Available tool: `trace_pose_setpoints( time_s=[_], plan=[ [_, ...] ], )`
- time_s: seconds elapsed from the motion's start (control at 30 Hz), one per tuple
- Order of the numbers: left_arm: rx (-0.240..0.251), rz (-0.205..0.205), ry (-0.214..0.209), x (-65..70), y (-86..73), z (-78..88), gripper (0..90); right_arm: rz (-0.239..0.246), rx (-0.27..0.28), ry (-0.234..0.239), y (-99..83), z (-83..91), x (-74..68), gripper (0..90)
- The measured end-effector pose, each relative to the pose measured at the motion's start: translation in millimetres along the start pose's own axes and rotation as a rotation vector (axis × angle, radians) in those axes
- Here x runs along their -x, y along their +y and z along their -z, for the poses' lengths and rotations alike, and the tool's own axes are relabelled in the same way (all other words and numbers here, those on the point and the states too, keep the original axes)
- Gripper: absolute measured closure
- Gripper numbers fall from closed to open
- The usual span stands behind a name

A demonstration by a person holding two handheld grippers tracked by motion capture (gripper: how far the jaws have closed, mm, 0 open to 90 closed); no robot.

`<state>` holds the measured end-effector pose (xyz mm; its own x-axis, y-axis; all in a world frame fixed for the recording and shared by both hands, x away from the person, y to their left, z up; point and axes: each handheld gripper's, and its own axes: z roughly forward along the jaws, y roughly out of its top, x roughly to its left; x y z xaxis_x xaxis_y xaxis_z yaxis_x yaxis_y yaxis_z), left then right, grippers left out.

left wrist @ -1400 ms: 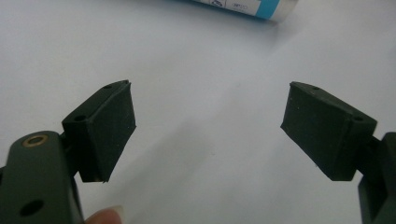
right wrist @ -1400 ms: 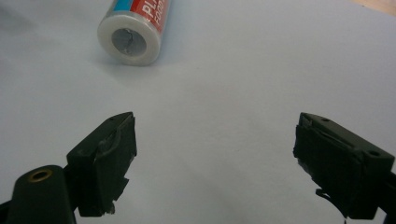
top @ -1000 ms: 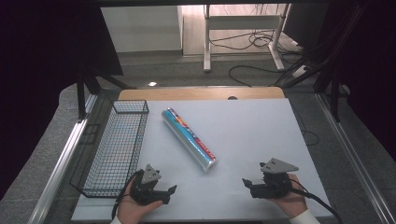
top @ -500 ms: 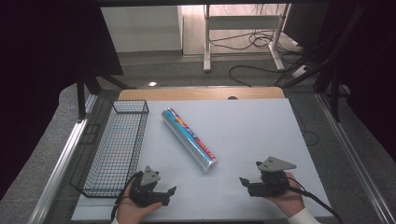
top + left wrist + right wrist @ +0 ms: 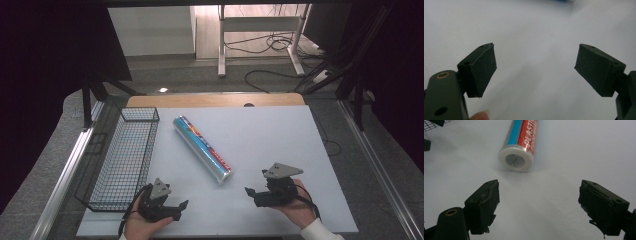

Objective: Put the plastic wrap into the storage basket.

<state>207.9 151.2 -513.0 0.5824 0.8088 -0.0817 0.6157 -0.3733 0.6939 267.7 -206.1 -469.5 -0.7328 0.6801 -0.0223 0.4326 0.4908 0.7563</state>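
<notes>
The right tongs [image 5: 250, 191] stand open with nothing between them; their jaws have just been closing a little, and they point at the near end of the roll of plastic wrap [image 5: 202, 149] from just beside it. In the right gripper view the two black pads [image 5: 484, 202] frame bare white bench, and the roll's end [image 5: 517, 160] lies ahead of them, apart from both. The left tongs [image 5: 181, 205] are open as well and empty, resting low at the near edge of the bench [image 5: 260, 130], near the corner of the wire basket [image 5: 125, 160].

The roll lies flat on the bench, slanted, its far end toward the basket's far corner and its near end toward the right hand [image 5: 295, 210]. It touches neither tongs nor the basket. The basket looks empty.

Judging by this, the work has barely begun: the roll is not yet gripped or lifted, and the likely job, getting it into the basket, is all still to do. The right tongs seem to be lining up for the grasp.

The high view gives the whole layout: roll, basket and both hands. The right gripper view adds what that one cannot: the hollow core of the roll and red lettering on its label. The left gripper view [image 5: 534, 67] shows its pads over plain bench, with a fingertip [image 5: 480, 115] at the bottom edge.
</notes>
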Motion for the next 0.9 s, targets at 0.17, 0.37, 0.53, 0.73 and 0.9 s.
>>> trace_pose_setpoints(
  time_s=[0.17,0.37,0.53,0.73,0.9],
  plan=[
    [-0.003,0.000,0.000,0.2,-0.1,-0.3,17.2,-0.021,-0.004,0.000,5.4,-2.7,3.7,16.9],
    [-0.004,0.005,-0.002,-0.1,0.1,-1.1,17.2,-0.055,-0.003,0.016,18.4,-6.5,7.4,18.2],
    [-0.003,0.007,-0.002,-0.3,-0.5,0.7,17.2,-0.061,-0.008,0.031,34.4,-12.1,9.2,19.4],
    [-0.006,0.010,-0.003,-0.7,-1.4,1.5,17.2,-0.044,-0.051,0.050,64.3,-32.4,8.9,19.1],
    [-0.008,0.011,-0.003,-0.5,-1.9,0.8,17.1,-0.055,-0.082,0.069,83.3,-53.2,12.6,19.0]
  ],
)
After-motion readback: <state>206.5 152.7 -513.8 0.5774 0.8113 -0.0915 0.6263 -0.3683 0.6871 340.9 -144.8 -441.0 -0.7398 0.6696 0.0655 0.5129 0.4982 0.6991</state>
